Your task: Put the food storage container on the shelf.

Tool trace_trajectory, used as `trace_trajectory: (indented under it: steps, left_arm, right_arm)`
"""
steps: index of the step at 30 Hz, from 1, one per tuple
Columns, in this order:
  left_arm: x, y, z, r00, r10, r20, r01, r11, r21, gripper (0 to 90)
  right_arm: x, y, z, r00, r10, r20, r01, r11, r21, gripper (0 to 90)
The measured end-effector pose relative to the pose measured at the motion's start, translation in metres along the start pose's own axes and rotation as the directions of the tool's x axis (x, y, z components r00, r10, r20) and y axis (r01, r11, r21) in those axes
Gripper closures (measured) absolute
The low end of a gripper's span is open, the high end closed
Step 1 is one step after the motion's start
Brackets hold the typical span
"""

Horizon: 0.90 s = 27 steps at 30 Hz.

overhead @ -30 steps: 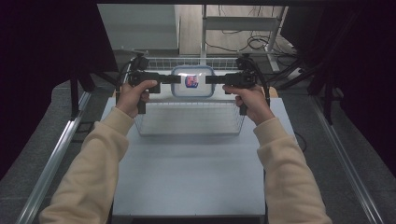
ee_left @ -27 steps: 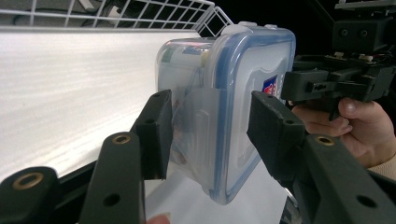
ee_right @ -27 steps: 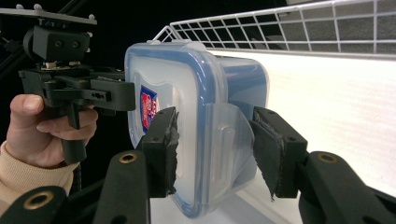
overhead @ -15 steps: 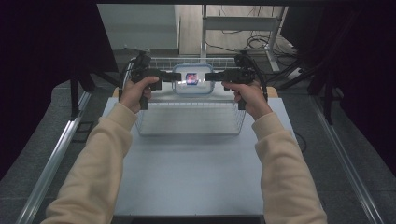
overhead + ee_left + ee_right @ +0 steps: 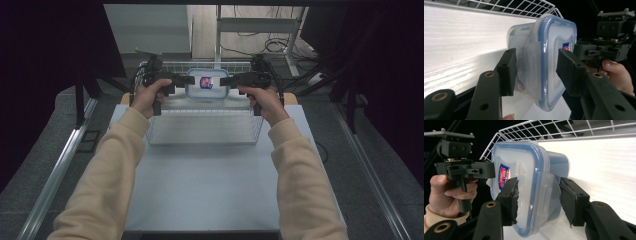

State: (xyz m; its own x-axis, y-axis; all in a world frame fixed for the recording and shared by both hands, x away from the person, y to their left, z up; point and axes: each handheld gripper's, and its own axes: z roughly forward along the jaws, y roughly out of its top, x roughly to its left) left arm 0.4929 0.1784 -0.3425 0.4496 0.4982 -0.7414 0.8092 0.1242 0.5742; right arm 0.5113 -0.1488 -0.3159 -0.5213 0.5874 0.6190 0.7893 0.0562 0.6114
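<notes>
While clamped between both grippers, clear container [image 5: 206,83], blue-rimmed lid, red-blue label.

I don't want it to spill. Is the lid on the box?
Yes, shut. The blue-rimmed lid sits flat on the box, with both tongs clamped across its ends.

We found just one label — a small red-and-blue sticker [image 5: 503,176] w/ white marks, sitting on the clear lid [image 5: 524,170] of the blue-rimmed container [image 5: 206,83]. Its print was too small and blurred to read in the right gripper view, and in the left gripper view only a sliver of it [image 5: 566,46] showed past a jaw pad. From the high view it was a red-blue blob — no letters or nos. legible anywhere.
</notes>
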Motion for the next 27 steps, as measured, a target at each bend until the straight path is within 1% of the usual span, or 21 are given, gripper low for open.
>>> trace_trajectory:
  steps: [2, 3, 6, 9, 13, 14, 16, 17, 21, 24, 27]
  left_arm:
    - [0.002, 0.001, 0.0, 0.9999, -0.015, 0.006, 0.015, 0.9999, -0.003, 52.4]
    - [0.004, 0.002, 0.001, 0.9997, -0.021, 0.008, 0.021, 0.9998, -0.002, 52.6]
    - [0.007, 0.003, 0.001, 0.9992, -0.037, 0.015, 0.037, 0.9993, -0.004, 52.3]
    - [0.01, 0.004, 0.002, 0.9983, -0.053, 0.023, 0.054, 0.9986, -0.004, 51.9]
    - [0.015, 0.005, 0.004, 0.9964, -0.079, 0.031, 0.079, 0.9968, -0.007, 51.4]
    - [0.015, 0.005, 0.005, 0.9957, -0.087, 0.031, 0.088, 0.9961, -0.01, 51.0]
    - [0.016, 0.005, 0.007, 0.9949, -0.098, 0.027, 0.098, 0.9951, -0.011, 50.8]
    - [0.016, 0.005, 0.007, 0.9947, -0.1, 0.023, 0.101, 0.9949, -0.011, 50.2]
    - [0.02, 0.006, 0.008, 0.9926, -0.117, 0.034, 0.117, 0.9931, -0.007, 49.9]
    - [0.021, 0.006, 0.008, 0.992, -0.122, 0.033, 0.122, 0.9925, -0.006, 49.2]
    - [0.021, 0.006, 0.008, 0.9917, -0.123, 0.038, 0.124, 0.9923, -0.01, 48.8]
  right_arm:
    - [-0.003, 0.002, 0.001, 0.9998, 0.02, -0.006, -0.02, 1.0, 0.001, 50.8]
    - [-0.003, 0.003, 0.002, 0.999, 0.042, -0.01, -0.042, 0.999, 0.005, 50.7]
    - [-0.006, 0.007, 0.004, 0.9966, 0.082, -0.011, -0.081, 0.997, 0.009, 50.6]
    - [-0.007, 0.009, 0.006, 0.9947, 0.103, -0.005, -0.102, 0.995, 0.011, 50.4]
    - [-0.009, 0.011, 0.008, 0.9888, 0.149, -0.004, -0.149, 0.989, 0.008, 50.0]
    - [-0.01, 0.011, 0.009, 0.9886, 0.15, 0.0, -0.15, 0.989, 0.01, 49.4]
    - [-0.013, 0.011, 0.011, 0.9845, 0.175, 0.006, -0.175, 0.984, 0.018, 47.2]
    - [-0.014, 0.011, 0.012, 0.9837, 0.179, 0.012, -0.179, 0.984, 0.018, 47.2]
    - [-0.016, 0.011, 0.015, 0.9784, 0.206, 0.007, -0.206, 0.978, 0.002, 47.0]
    - [-0.018, 0.011, 0.016, 0.9753, 0.221, 0.007, -0.221, 0.975, -0.009, 46.9]
    - [-0.017, 0.01, 0.017, 0.9749, 0.222, 0.013, -0.222, 0.975, -0.018, 46.4]
